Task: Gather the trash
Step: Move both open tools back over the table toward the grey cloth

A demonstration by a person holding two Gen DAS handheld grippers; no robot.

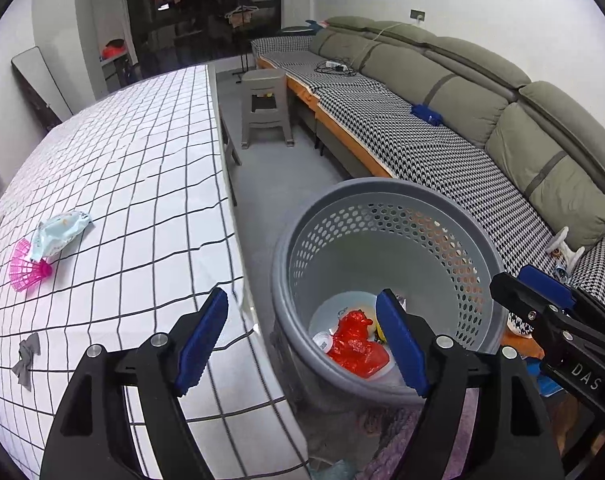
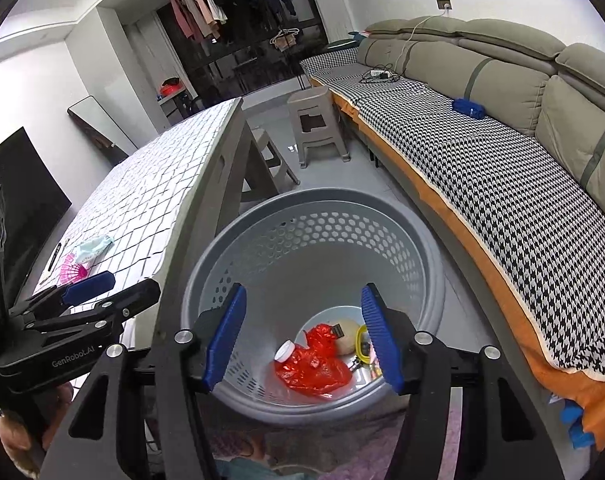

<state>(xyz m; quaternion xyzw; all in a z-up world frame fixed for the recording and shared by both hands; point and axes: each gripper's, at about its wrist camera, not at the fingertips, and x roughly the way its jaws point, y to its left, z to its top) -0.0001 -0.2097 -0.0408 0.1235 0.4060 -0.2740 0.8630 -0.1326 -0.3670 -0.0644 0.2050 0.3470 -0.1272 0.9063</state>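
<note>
A grey perforated bin (image 1: 386,196) (image 2: 314,208) stands on the floor beside the table. Inside lie a red plastic bag (image 1: 356,346) (image 2: 312,368), a white-capped bottle (image 2: 285,351) and other scraps. On the checked tablecloth lie a pale blue wrapper (image 1: 60,234) (image 2: 93,247), a pink shuttlecock (image 1: 26,268) (image 2: 73,272) and a grey scrap (image 1: 26,360). My left gripper (image 1: 302,344) is open and empty, over the table edge and bin rim. My right gripper (image 2: 302,336) is open and empty above the bin.
A long sofa (image 1: 462,92) with a houndstooth cover runs along the right wall. A grey plastic stool (image 1: 266,108) stands on the floor beyond the bin. A dark pen-like object (image 2: 55,256) lies on the table near the shuttlecock.
</note>
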